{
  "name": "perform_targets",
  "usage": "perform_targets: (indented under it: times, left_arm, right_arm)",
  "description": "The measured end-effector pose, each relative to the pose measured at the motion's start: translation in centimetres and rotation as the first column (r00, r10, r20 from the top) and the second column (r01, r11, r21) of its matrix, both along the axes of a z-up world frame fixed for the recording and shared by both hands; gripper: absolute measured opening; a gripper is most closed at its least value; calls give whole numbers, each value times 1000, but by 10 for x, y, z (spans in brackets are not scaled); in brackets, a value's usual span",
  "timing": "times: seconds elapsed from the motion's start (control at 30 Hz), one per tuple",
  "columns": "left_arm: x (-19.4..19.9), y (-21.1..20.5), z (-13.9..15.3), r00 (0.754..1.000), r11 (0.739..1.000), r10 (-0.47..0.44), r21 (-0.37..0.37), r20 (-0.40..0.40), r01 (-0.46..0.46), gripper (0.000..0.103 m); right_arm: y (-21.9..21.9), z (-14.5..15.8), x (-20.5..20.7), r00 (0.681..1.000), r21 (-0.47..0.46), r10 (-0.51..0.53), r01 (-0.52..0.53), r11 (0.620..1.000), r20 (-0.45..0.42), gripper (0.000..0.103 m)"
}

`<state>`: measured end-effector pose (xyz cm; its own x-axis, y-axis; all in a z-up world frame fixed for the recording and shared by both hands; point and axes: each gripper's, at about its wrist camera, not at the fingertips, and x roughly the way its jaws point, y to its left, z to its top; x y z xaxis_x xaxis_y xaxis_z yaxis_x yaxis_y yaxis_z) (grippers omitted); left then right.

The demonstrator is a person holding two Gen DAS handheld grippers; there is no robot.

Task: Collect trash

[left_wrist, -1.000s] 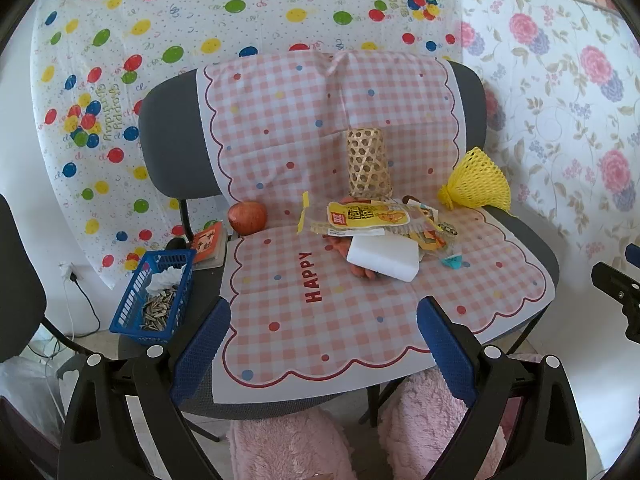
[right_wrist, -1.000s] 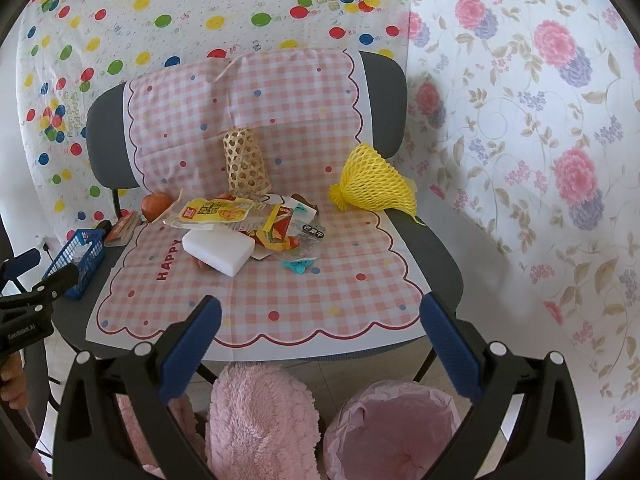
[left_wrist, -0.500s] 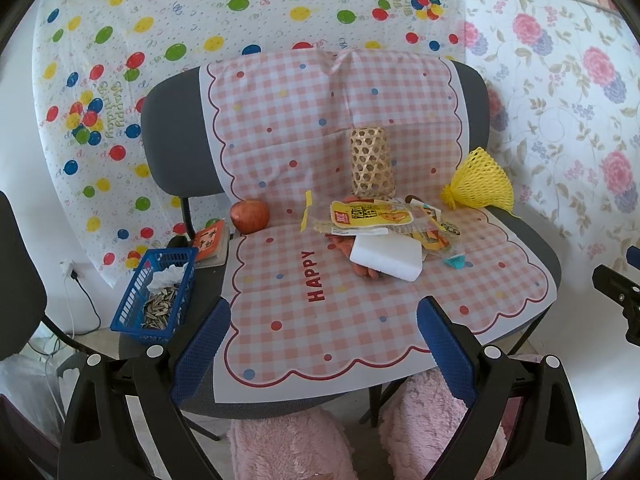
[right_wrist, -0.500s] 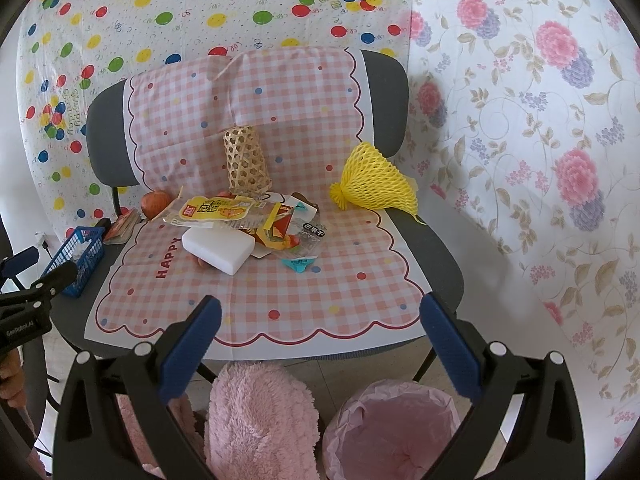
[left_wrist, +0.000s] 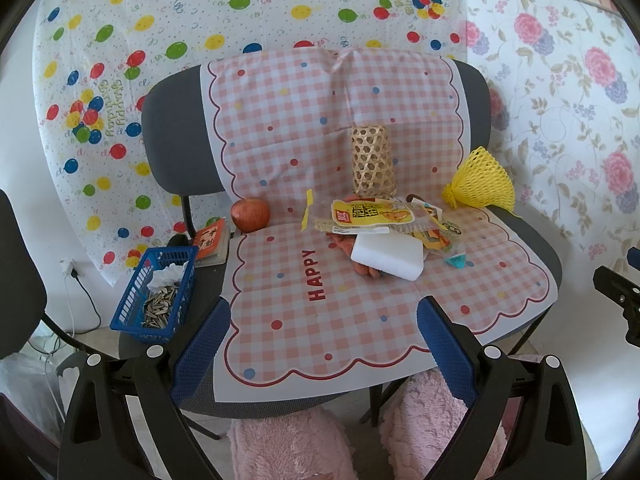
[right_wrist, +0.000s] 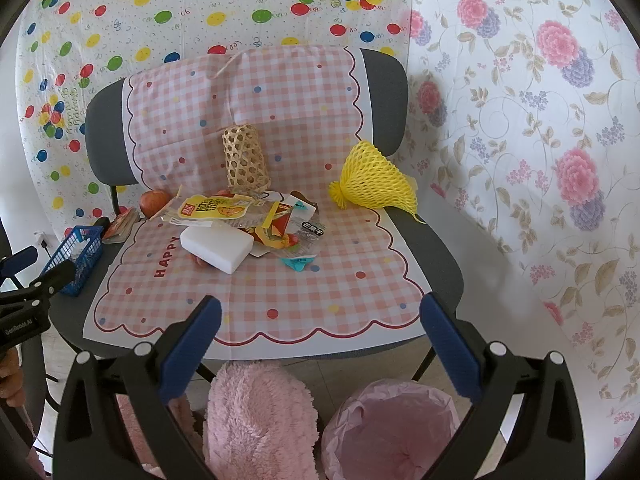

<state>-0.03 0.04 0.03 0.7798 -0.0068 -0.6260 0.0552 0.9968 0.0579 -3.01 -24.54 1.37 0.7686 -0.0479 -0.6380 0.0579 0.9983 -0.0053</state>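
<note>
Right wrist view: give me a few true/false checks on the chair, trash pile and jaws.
1. Both grippers are open and hold nothing. True: the left gripper and right gripper have their jaws spread, with nothing between them.
2. The white foam block stands upright against the chair back. False: it lies flat on the seat at the front of the wrapper pile.
3. The yellow foam net sits apart from the wrapper pile. True: it sits to the right of the pile, at the back of the seat.
4. The pink-lined trash bin sits on the seat. False: it is on the floor in front of the chair.
5. The woven bamboo tube lies inside the blue basket. False: it stands against the chair back.
</note>
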Motion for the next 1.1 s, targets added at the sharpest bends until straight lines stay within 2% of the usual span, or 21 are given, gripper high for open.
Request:
perform_targets:
  times: [1.1]
  left_arm:
    - [0,0,0,1000,1000,0,-1,-2,0,93]
  right_arm:
    - [3,-5,0,1000,-3,5,-5,1000,-5,97]
